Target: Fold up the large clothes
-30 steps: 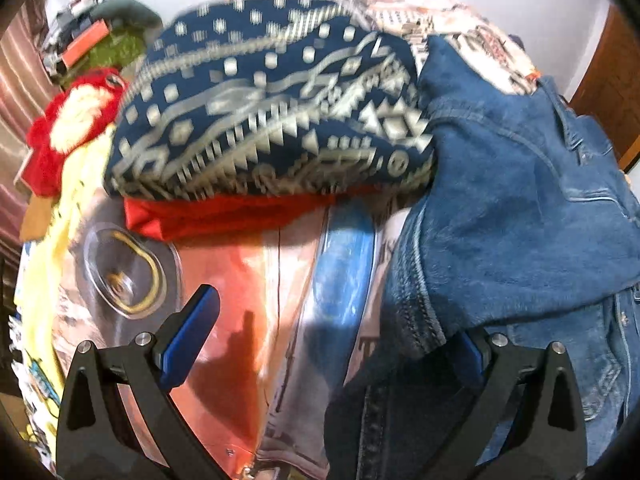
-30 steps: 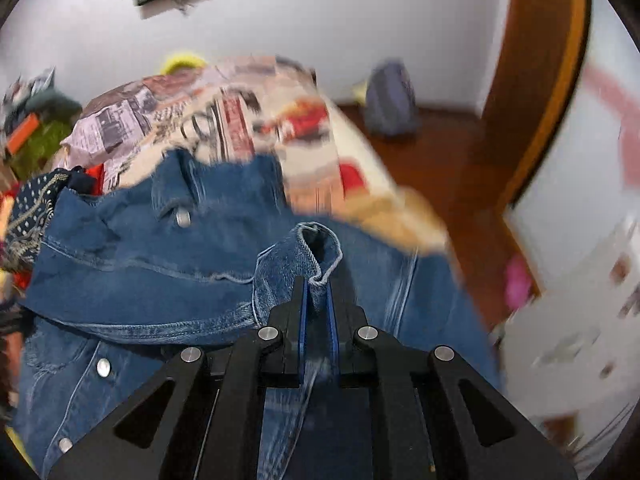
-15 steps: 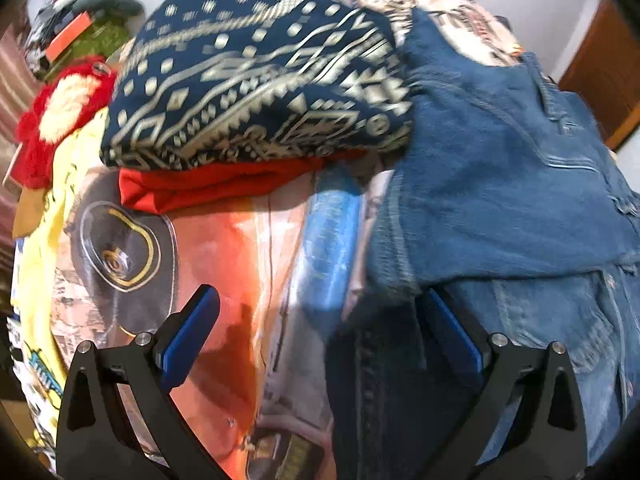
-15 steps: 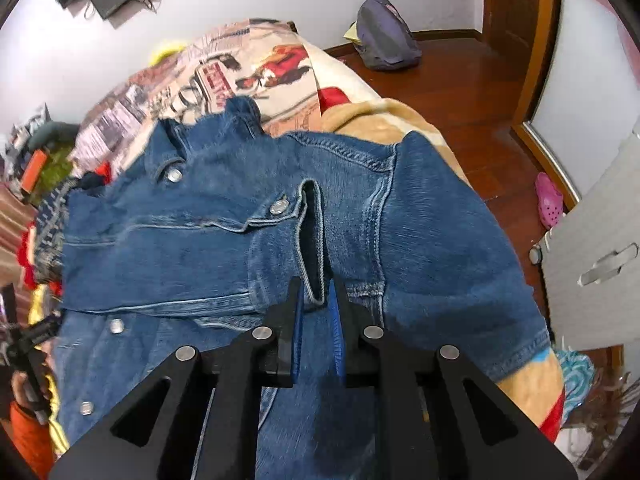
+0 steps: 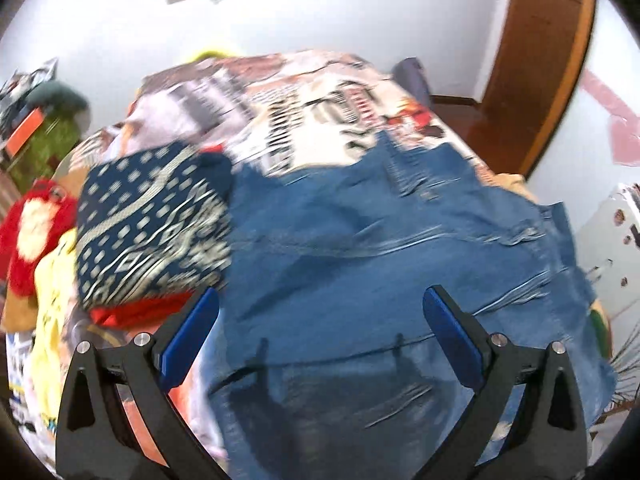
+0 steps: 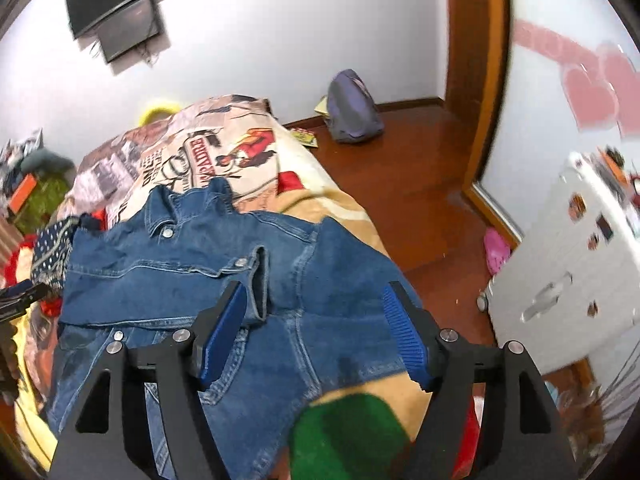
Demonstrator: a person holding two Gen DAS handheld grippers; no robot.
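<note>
Both my grippers empty over the blue denim jacket (image 6: 192, 276)

It lies half-folded mid-frame on the printed bed cover (image 6: 224, 152) — left gripper (image 5: 318, 330) and right gripper (image 6: 316, 328) fingers spread wide, gripping nothing, free to take another edge.

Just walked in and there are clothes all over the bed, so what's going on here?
A person with a handheld gripper in each hand is folding a denim jacket spread on the bed. One sleeve lies folded across the jacket's front. The right gripper has its jaws wide open above the jacket, gripping nothing. The left gripper is open too, hovering over the denim. A folded navy patterned garment sits beside the jacket on something red.
</note>
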